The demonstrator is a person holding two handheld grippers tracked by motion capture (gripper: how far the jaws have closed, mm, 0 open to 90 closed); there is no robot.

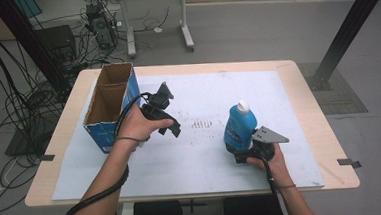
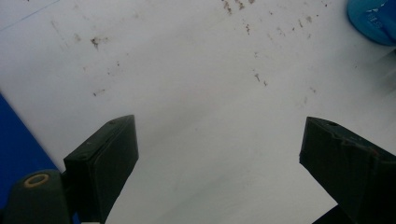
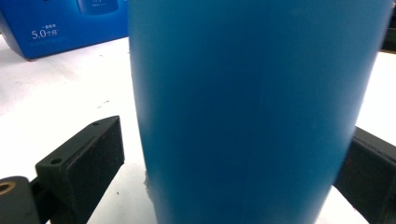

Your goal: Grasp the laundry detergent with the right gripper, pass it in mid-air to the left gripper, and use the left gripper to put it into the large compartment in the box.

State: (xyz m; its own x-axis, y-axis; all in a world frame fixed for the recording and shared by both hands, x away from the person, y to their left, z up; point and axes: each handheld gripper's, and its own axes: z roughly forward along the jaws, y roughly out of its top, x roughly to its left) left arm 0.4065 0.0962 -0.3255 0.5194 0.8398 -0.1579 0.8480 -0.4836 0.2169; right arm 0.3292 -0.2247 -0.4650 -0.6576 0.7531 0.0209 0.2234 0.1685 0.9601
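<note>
A blue bottle [image 1: 240,127] with a white cap [image 1: 242,106] stands upright on the white board [image 1: 202,162], right of centre. My right gripper [image 1: 237,148] sits at its base from the near side, one jaw on each side of the bottle [image 3: 257,102]. In the right gripper view [image 3: 238,135] a strip of white shows between the left jaw and the bottle, and the right jaw sits at its other edge. My left gripper [image 1: 171,119] hovers beside the cardboard box [image 1: 130,91], open and empty [image 2: 219,135] over bare board. The bottle [image 2: 373,21] lies far off in its view.
The open blue and brown box [image 3: 70,28] stands at the board's left side, and its blue wall [image 2: 14,140] is close beside my left gripper. Brown specks [image 1: 202,123] mark the board's centre. The wooden table edge [image 1: 302,80] frames the board. Cables and equipment lie on the floor beyond.
</note>
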